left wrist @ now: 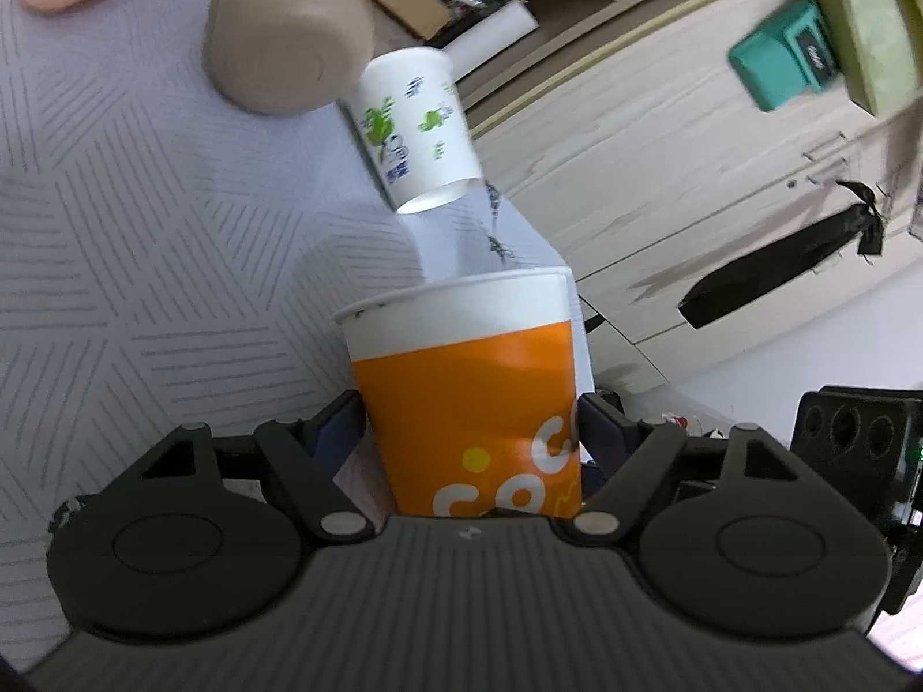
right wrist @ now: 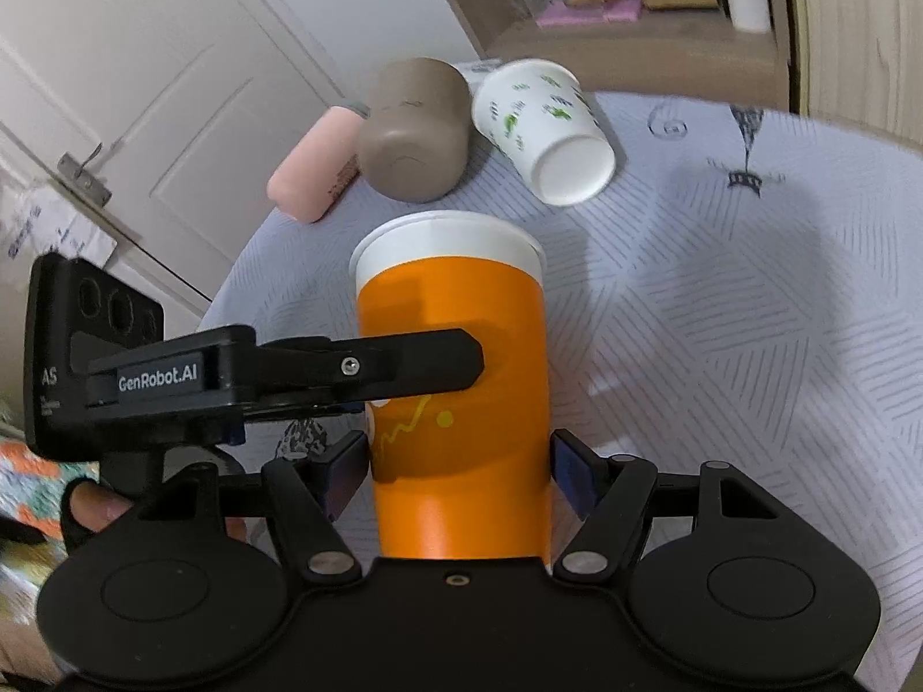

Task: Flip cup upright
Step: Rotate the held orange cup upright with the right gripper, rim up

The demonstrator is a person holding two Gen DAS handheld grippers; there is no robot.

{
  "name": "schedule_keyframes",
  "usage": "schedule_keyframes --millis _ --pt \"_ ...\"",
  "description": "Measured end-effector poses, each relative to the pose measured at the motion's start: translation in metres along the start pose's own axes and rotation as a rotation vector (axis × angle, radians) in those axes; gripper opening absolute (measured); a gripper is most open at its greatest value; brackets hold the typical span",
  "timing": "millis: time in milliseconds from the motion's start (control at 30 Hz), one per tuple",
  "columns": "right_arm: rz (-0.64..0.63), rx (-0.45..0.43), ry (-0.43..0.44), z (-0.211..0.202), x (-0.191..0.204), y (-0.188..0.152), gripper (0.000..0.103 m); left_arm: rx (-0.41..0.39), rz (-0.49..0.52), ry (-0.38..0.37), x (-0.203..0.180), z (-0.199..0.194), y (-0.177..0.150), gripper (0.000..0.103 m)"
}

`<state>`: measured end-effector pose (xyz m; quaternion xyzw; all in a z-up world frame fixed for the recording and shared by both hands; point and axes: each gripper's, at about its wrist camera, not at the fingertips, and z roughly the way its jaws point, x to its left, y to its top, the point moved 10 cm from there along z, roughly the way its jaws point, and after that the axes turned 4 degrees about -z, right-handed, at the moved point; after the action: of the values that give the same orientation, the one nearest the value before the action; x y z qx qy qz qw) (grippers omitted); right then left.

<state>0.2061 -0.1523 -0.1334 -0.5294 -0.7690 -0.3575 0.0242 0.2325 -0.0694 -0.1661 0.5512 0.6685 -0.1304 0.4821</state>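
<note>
Orange cup (right wrist: 456, 380): you hold it between both grippers, above the patterned cloth (right wrist: 721, 311).
Left gripper (left wrist: 470, 438): fingers pressed against the cup's sides.
Right gripper (right wrist: 458, 473): fingers flank the cup; contact unclear.
White cup (right wrist: 545, 130): lying on its side beside the brown cup (right wrist: 415, 132).

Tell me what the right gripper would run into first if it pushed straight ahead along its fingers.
The orange cup: it already sits between the right gripper fingers, so any push drives it along. Beyond it, probably the taupe cup lying on the table, though depth is unclear.
</note>
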Motion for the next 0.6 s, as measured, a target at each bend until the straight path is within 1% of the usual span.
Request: schedule_keyframes --millis 33,167,367,467,600 --pt "-0.035 -0.012 -0.008 -0.001 0.003 0.0 0.074 -0.007 0.019 -0.002 -0.004 -0.003 0.0 0.079" --pt "-0.158 -0.088 -0.024 -0.009 0.016 -0.002 0.074 -0.038 0.155 0.009 -0.021 -0.018 0.002 0.078" --pt "-0.262 -0.201 -0.027 -0.014 0.031 0.001 0.073 -0.123 0.363 0.081 -0.041 -0.039 0.006 0.077" --pt "-0.311 -0.258 -0.047 -0.013 0.037 0.007 0.073 -0.165 0.432 0.112 -0.047 -0.046 0.009 0.077" --pt "-0.377 -0.328 -0.102 -0.006 0.041 0.013 0.073 -0.19 0.473 0.137 -0.05 -0.049 0.017 0.076"
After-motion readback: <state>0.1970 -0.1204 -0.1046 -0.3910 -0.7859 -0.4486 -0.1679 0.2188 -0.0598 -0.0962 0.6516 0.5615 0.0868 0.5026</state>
